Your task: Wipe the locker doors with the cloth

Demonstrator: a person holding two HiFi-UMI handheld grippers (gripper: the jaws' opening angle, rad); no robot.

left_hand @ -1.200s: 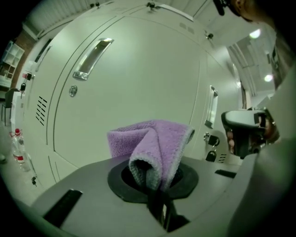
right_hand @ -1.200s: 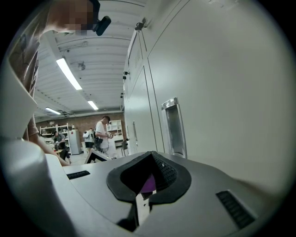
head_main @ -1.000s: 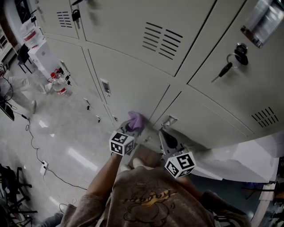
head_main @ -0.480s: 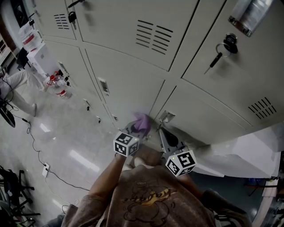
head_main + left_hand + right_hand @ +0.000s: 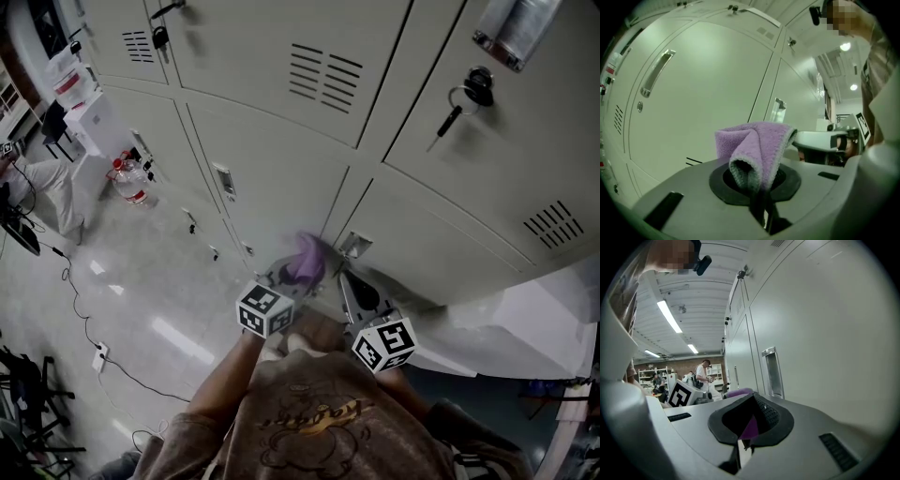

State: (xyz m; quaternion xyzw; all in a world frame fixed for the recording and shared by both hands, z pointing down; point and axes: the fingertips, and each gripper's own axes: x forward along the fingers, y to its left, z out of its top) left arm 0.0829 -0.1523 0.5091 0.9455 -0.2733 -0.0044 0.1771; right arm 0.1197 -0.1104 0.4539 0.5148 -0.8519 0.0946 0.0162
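A purple cloth is bunched against the grey locker door, close to the seam beside a recessed handle. My left gripper is shut on the cloth, which folds up out of the jaws toward the door. My right gripper hangs just to the right, below the handle, jaws together and holding nothing. In the right gripper view the right gripper points along the door, with the handle ahead and a bit of the purple cloth showing behind it.
Keys hang from a lock on the upper right door. Water bottles and a white box stand on the floor at the left, and a cable runs across it. A white surface juts out at the right.
The left gripper has carried the cloth a little to the right along the door, toward the seam and the handle. The right gripper has barely moved.
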